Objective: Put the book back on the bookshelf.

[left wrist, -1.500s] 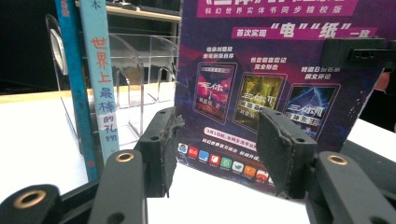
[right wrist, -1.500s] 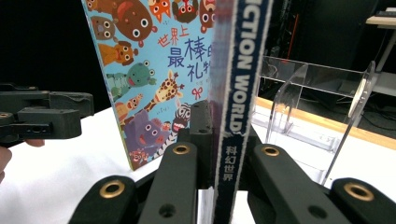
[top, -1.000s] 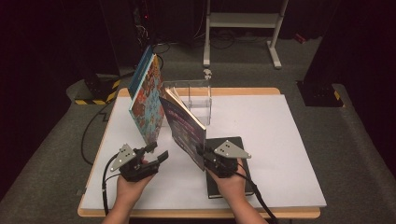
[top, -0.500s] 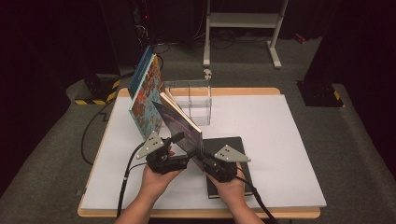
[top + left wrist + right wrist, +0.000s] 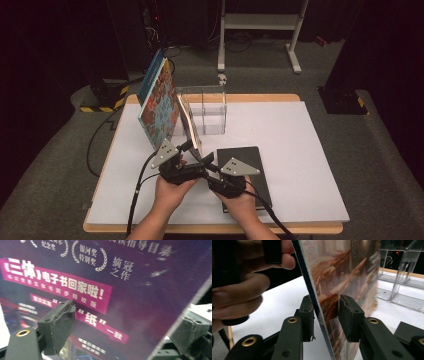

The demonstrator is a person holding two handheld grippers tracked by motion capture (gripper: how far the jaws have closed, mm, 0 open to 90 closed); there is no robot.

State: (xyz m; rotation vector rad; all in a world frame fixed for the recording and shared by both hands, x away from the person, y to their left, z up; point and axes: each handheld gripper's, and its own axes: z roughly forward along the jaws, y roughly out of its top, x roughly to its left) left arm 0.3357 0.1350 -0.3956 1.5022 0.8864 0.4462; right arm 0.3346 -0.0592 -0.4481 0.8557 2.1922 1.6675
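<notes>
The surface (image 5: 310, 150) was a wooden table covered by a white sheet that left a thin strip of wood bare along the far and near edges. A clear plastic rack (image 5: 209, 111) stood on it toward the far side, with a colourful book (image 5: 159, 107) leaning upright just to its left. A black book (image 5: 250, 167) lay flat near the front edge.

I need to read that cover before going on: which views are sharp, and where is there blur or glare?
Left gripper view: book cover very close, large text legible, upper right smeared by pale glare, small print soft. Right gripper view: fingers fairly sharp, cover art and hand blurred. High view: table evenly lit, surroundings dark, cover text too small to read.
</notes>
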